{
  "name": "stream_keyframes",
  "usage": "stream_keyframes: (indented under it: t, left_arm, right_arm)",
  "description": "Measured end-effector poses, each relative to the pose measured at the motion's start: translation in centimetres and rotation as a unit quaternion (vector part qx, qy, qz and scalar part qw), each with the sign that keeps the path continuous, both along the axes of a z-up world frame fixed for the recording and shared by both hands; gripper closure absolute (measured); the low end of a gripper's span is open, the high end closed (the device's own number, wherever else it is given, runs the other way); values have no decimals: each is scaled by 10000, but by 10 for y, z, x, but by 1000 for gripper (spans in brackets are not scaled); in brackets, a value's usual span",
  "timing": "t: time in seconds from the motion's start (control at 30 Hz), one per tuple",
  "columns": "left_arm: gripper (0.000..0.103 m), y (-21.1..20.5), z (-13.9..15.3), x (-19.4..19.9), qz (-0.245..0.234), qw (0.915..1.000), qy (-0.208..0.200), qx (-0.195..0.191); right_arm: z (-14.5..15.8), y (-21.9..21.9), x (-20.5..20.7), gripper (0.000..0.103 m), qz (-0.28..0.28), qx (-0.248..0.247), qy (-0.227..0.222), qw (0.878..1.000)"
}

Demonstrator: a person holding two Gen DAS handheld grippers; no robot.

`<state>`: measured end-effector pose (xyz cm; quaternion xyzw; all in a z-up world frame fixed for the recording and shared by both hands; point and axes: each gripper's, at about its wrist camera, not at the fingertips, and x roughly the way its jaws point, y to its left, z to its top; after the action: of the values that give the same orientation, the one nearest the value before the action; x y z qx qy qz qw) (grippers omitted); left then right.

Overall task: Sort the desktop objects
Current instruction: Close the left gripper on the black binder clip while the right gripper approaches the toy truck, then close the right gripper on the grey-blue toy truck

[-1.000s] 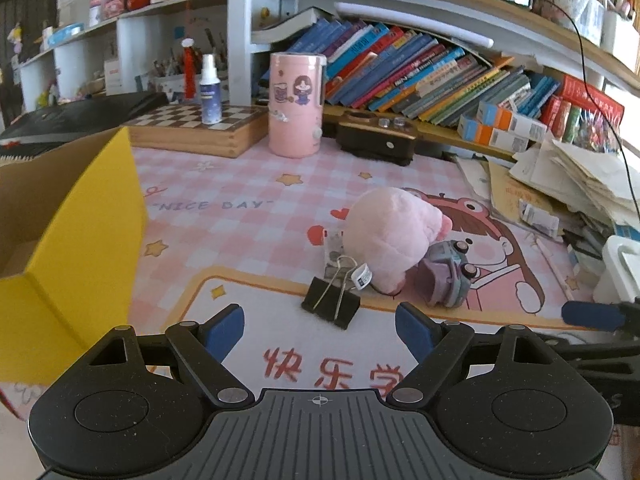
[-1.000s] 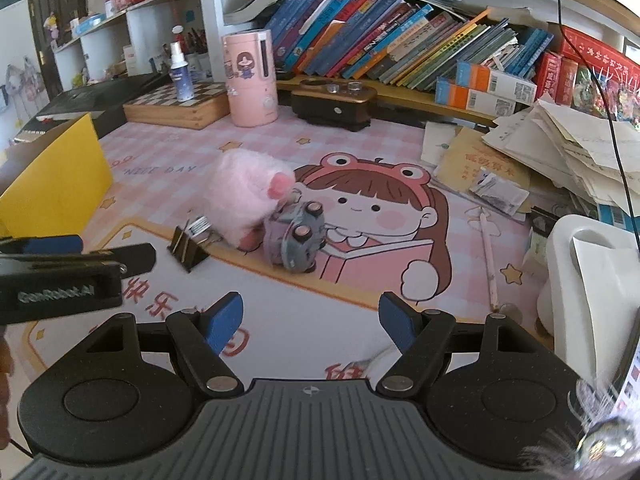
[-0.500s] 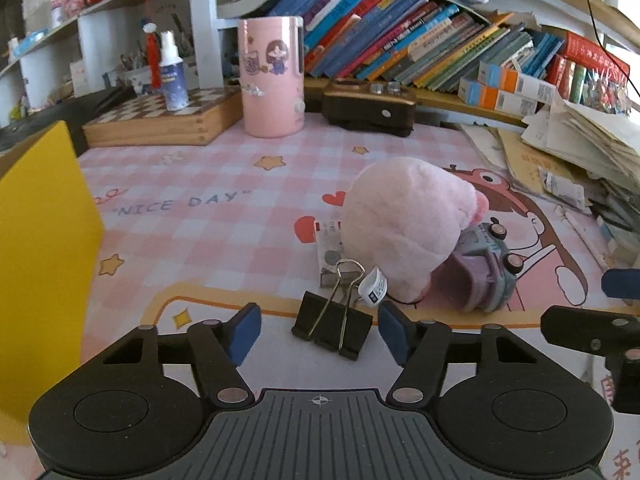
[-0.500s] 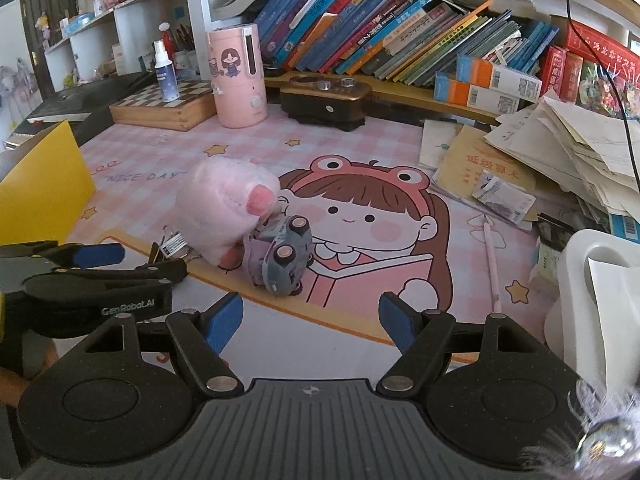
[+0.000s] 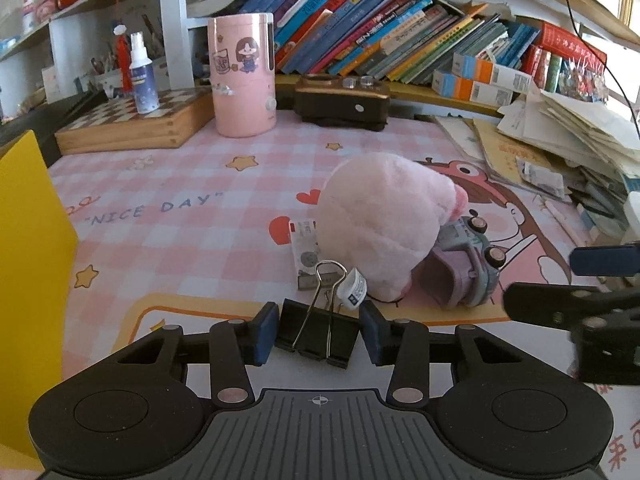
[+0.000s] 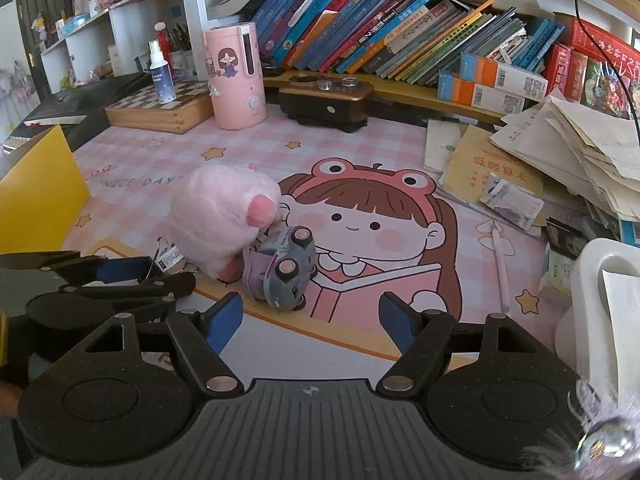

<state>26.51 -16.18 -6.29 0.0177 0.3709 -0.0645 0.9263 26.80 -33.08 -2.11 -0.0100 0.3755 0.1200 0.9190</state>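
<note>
Your left gripper [image 5: 318, 330] brackets the black binder clip [image 5: 316, 336] on the desk mat [image 5: 180, 216], jaws closing, pads just beside it; plush pig [image 5: 380, 224] sits behind. Your right gripper [image 6: 310, 320] hangs spread & empty nr the toy car [image 6: 286, 272].

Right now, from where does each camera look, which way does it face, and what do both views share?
Left wrist: sits on the left gripper, looking forward and down at the desk; its fingers are closing around the black binder clip; the right gripper's finger shows at the right edge.
Right wrist: sits on the right gripper, open over the printed mat; the left gripper shows at left.
Shared: pink plush toy, toy car, pink canister, yellow box.
</note>
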Motion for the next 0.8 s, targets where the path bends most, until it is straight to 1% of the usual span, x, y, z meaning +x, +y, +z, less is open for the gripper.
stream_keyframes:
  t: [0.27, 0.43, 0.57, 0.67, 0.73, 0.8]
  left_arm:
    - [61, 18, 10, -19, 364, 9992, 78, -153]
    - [61, 32, 16, -34, 607, 9976, 102, -303]
    - [61, 38, 21, -43, 689, 9970, 101, -346]
    - [61, 41, 25, -49, 750, 9964, 90, -381]
    - [61, 43, 27, -51, 780, 9961, 82, -398]
    - [61, 44, 29, -53, 799, 9960, 70, -404]
  right_arm:
    - [-7, 15, 16, 30, 230, 13, 12, 9997]
    - [-15, 25, 31, 30, 348, -162, -13, 9993]
    - [-24, 31, 43, 32, 397, -380, 15, 9985]
    - [-29, 31, 49, 33, 388, -420, 40, 9984]
    - [-31, 30, 53, 34, 361, -414, 77, 9985]
    - [-34, 29, 56, 40, 340, -396, 122, 9986]
